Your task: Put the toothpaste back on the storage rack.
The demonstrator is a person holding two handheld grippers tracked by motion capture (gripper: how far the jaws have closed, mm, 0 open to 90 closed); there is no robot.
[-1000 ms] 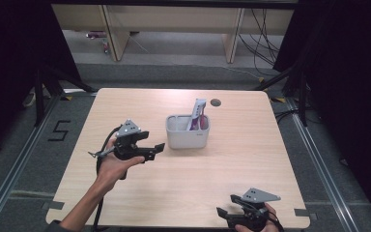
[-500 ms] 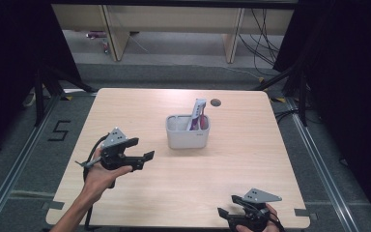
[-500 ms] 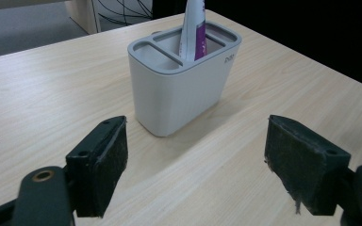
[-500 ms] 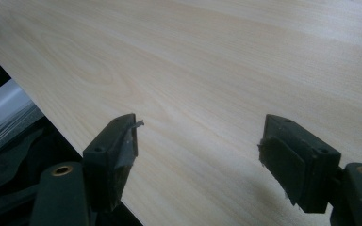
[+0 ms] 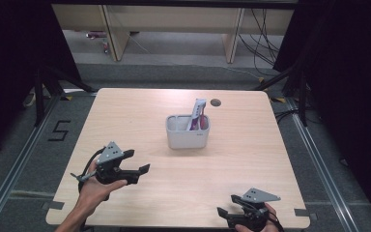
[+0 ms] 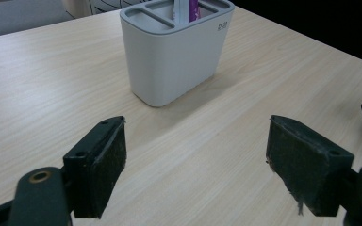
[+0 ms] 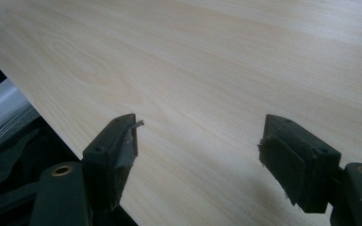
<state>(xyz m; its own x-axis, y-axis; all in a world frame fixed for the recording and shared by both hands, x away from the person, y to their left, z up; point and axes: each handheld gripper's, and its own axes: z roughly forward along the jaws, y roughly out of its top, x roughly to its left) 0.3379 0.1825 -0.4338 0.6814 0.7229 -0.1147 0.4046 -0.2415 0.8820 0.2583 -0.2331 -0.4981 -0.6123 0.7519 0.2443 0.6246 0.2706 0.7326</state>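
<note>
Pale wood counter (image 5: 270, 159) over grey floor (image 5: 174, 72), dark curtains at both frame edges. Grey holder (image 5: 187, 131) with purple tube (image 5: 196, 115) stands centre. Left tongs (image 5: 142, 169) lower left, right tongs (image 5: 222, 212) bottom right, both spread, empty.

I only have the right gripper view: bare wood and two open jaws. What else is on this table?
Observer: A grey holder stands near the table's middle, seen from the high view.
Operator: Anything in it?
Observer: Yes, a purple and white tube stands in its right-hand compartment, leaning and sticking out above the rim.
Operator: Where's the left gripper?
Observer: The left gripper is at the near left of the table, jaws open and empty, pointing toward the holder in the left gripper view.
Operator: And mine?
Observer: The right gripper is at the table's near right edge, far from the holder.
</note>
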